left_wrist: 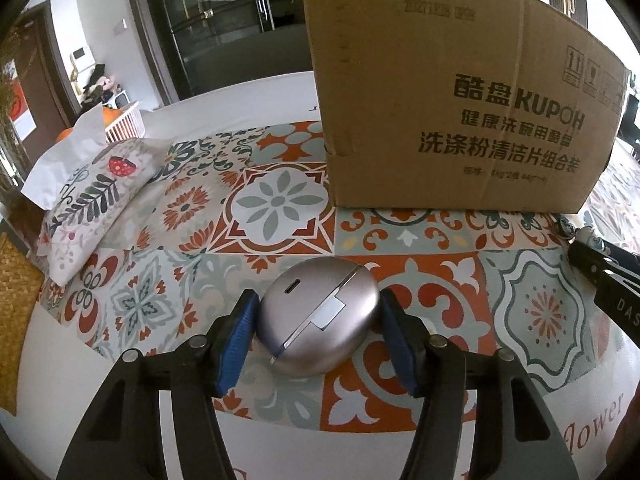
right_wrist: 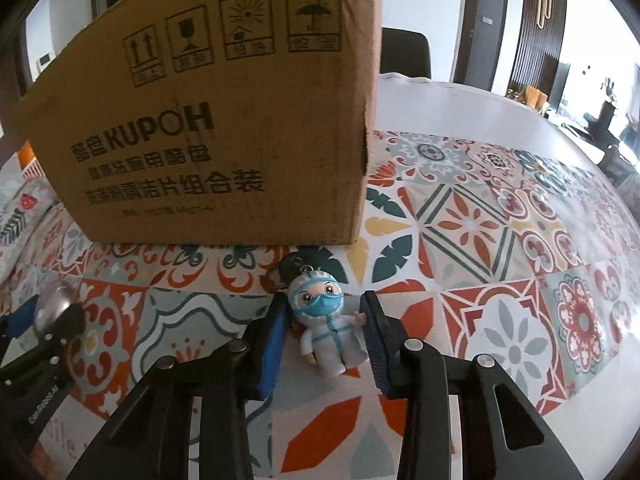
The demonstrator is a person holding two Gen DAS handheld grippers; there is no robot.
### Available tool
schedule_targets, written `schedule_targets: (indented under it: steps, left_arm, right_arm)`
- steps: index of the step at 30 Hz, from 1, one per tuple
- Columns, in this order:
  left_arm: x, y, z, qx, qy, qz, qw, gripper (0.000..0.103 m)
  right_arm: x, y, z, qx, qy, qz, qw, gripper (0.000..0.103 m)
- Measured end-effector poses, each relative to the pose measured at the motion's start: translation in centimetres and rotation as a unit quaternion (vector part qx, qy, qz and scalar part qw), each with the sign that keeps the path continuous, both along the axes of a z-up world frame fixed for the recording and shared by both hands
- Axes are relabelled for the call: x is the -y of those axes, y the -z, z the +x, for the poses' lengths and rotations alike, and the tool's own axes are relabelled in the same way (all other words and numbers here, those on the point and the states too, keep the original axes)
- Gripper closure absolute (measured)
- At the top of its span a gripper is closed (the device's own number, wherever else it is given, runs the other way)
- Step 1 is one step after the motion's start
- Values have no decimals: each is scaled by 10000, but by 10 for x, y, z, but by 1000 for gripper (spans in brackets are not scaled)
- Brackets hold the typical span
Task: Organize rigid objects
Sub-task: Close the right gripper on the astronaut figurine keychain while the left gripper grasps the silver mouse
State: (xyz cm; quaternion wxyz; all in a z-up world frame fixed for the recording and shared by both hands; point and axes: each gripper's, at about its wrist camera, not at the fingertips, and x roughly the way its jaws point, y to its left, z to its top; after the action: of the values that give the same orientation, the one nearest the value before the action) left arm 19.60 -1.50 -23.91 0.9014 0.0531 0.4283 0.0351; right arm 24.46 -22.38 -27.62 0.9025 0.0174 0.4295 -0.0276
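A silver oval earbud case (left_wrist: 316, 316) lies on the patterned tablecloth between the blue pads of my left gripper (left_wrist: 318, 320). The jaws are open, with a small gap on each side of the case. A small figurine keychain (right_wrist: 326, 326) in a white suit and blue mask lies between the pads of my right gripper (right_wrist: 324, 324). Those jaws are open too, close on both sides of the figurine. A brown cardboard box (left_wrist: 452, 92) stands upright behind both objects and also shows in the right wrist view (right_wrist: 208, 120).
A floral pillow (left_wrist: 88, 200) with white paper lies at the left of the table. The right gripper's body (left_wrist: 608, 284) shows at the left view's right edge. The left gripper with the silver case (right_wrist: 52, 308) shows at the right view's left edge. A dark chair (right_wrist: 404, 52) stands behind the table.
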Motion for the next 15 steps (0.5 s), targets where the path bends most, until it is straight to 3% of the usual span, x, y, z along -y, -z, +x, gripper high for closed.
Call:
schedule_targets:
  steps: [15]
  left_arm:
    - [2,-8,-9,27,235,-297,9993,44]
  right_arm:
    - [-11,-9,-21,116,-111,161,9997,66]
